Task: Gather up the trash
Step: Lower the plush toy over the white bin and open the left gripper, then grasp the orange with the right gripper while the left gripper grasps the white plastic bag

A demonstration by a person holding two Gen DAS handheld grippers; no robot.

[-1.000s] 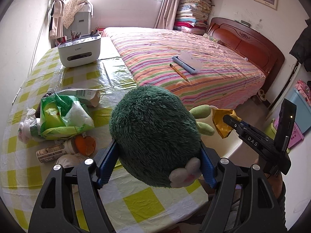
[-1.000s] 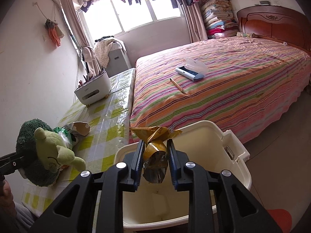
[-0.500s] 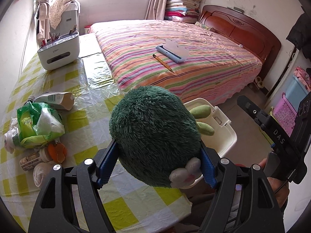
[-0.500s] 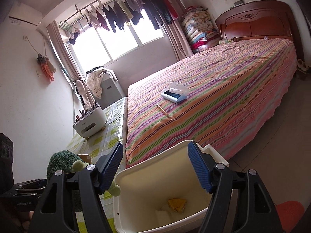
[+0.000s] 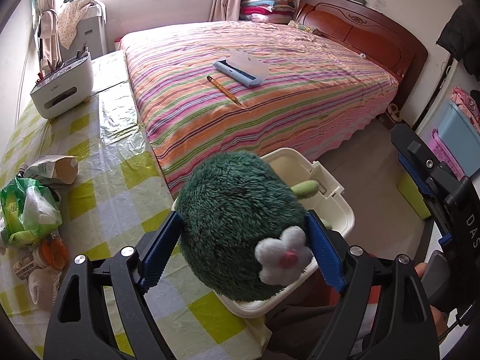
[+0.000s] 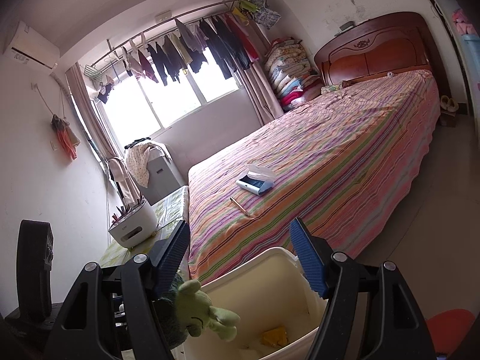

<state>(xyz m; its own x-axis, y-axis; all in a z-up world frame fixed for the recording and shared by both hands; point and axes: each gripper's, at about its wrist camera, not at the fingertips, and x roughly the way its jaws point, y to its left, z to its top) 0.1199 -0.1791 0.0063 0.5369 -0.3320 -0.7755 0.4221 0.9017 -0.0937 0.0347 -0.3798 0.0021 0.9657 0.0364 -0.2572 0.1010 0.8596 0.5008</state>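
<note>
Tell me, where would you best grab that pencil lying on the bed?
Grip the pencil across its middle, coming straight down from above: it lies flat on the striped bedspread, thin and long, with free cloth along both sides for the fingers, set crosswise to its length.

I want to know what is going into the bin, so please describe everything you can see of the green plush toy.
The green plush toy is a round, shaggy dark green ball with a white fabric flower with a pink centre sewn on its back, and a lighter green face and limbs seen from the right wrist view. It looks soft and fuzzy. It sits between the blue pads of the left tool, whose jaws have just been opening, directly above the near corner of the cream bin, beside the table edge. Whether the pads are pressing it cannot be told.
</note>
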